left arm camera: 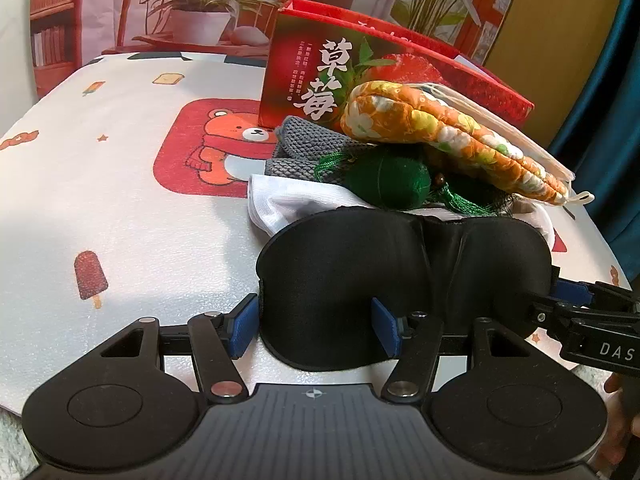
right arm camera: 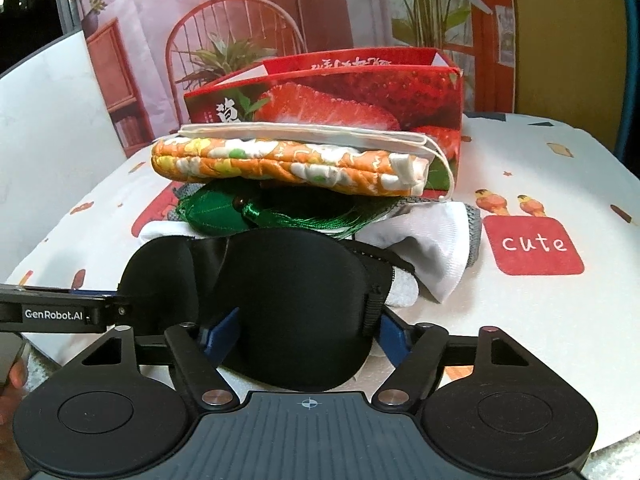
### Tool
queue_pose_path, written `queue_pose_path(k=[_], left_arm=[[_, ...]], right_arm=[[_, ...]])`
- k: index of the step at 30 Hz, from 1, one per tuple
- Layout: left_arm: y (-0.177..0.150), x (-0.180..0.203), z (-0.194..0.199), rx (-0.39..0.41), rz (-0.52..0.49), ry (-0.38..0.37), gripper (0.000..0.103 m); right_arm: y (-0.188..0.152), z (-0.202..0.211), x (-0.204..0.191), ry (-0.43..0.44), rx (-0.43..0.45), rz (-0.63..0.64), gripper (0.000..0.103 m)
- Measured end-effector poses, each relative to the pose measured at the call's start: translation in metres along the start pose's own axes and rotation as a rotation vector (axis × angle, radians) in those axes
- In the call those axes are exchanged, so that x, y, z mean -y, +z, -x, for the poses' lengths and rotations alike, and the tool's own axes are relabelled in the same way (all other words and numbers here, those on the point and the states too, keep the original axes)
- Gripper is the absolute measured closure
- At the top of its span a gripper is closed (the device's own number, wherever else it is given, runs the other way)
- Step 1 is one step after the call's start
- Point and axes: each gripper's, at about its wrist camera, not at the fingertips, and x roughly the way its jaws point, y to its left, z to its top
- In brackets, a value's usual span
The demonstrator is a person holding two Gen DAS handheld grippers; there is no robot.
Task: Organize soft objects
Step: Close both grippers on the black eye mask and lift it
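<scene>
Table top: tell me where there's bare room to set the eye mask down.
Free: the mat left of the pile, by the bear print, and right of it by the "cute" patch. Crowded: before the strawberry box, where the floral pouch, green sachet and white cloth stack.

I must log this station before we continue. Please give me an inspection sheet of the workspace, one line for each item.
Surface: cartoon-print table cover, bear and popsicle motifs.
Job's things: black eye mask in front; behind it a pile of white cloth, grey knit cloth, green tasselled pouch, orange floral quilted pad on top.
Clutter: red strawberry box, open at top, behind the pile.
Grippers: left gripper and right gripper each straddle one mask lobe; whether they clamp it cannot be told.
Cables: nothing seen.
Surroundings: printed backdrop of chair and plants; teal curtain.
</scene>
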Motion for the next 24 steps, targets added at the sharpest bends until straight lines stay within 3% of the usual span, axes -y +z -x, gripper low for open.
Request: queue_pose_path(k=[9,16,20,24], left_arm=[[0.0,0.0,0.0,-0.002,0.003,-0.001,0.039],[0.002,-0.006,0.02,0.054,0.038,0.026,0.069],[0.005,-0.009,0.036,0.103,0.053,0.041,0.079],[0.008,-0.01,0.047,0.142,0.058,0.046,0.084]], right_arm=[[-0.002,-0.002,0.003,-0.016,-0.013,-0.012,0.036],[0.008,0.022,-0.01,-0.002,0.064,0.071,0.065],[0.013,0.034,-0.014,0.032,0.106,0.09,0.081],[0.02,0.04,-0.021,0.069,0.126,0.107,0.089]])
